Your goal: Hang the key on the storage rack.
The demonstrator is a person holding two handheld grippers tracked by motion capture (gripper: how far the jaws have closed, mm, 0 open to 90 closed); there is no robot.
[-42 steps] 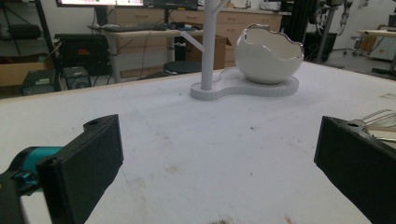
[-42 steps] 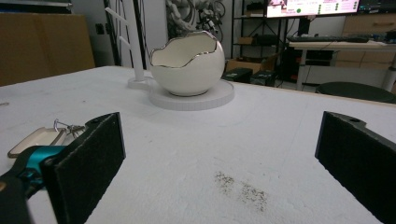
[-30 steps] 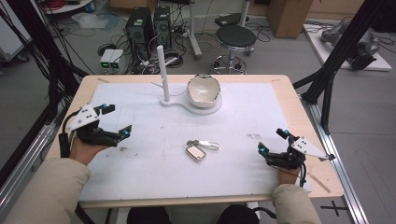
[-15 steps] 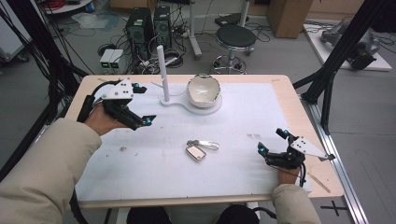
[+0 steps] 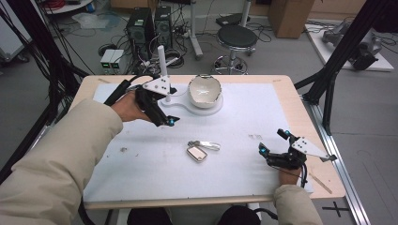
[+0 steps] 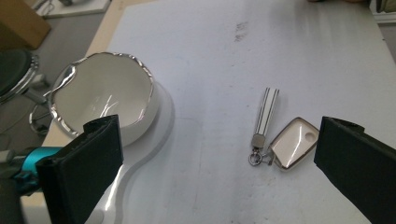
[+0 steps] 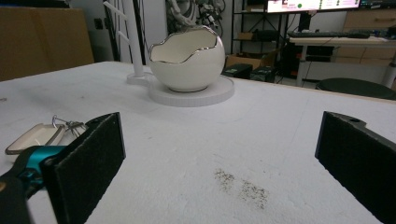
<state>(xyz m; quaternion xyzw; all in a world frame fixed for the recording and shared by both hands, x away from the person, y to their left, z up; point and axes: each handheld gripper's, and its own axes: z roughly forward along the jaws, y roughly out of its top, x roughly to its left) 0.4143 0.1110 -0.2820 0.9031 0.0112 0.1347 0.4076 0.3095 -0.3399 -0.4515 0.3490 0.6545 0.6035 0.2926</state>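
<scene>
Progress so far looks like zero: nothing is gripped and the key fob (image 5: 197,153) lies flat on the white mat, about mid-table and a bit toward the near edge, its strap (image 5: 204,145) trailing off toward the far side. Nearest the person, the right gripper (image 5: 272,149) sits low by the near right corner of the table (image 5: 324,183), jaws spread wide with bare mat between them; in the right gripper view the fob (image 7: 32,136) shows off to one side of the jaws, well apart, so I read this hand as idle. Further in, the left gripper (image 5: 165,118) hovers over the far left part of the mat, just beside the white stand base (image 5: 185,104), jaws also wide apart and holding nothing. The left gripper view looks down on the fob (image 6: 293,148) and strap (image 6: 266,112) between its jaws but clearly below and apart, no contact. Beyond that, toward the far edge, the egg-shaped bowl (image 5: 204,90) sits upright on the round end of the base, apparently empty as far as its inside shows, and the white post (image 5: 162,65) rises from the base's other end. My read: pick not yet begun; left gripper needs to descend onto the fob, grasp it, then probably carry it to the bowl or post. All of that is left.
</scene>
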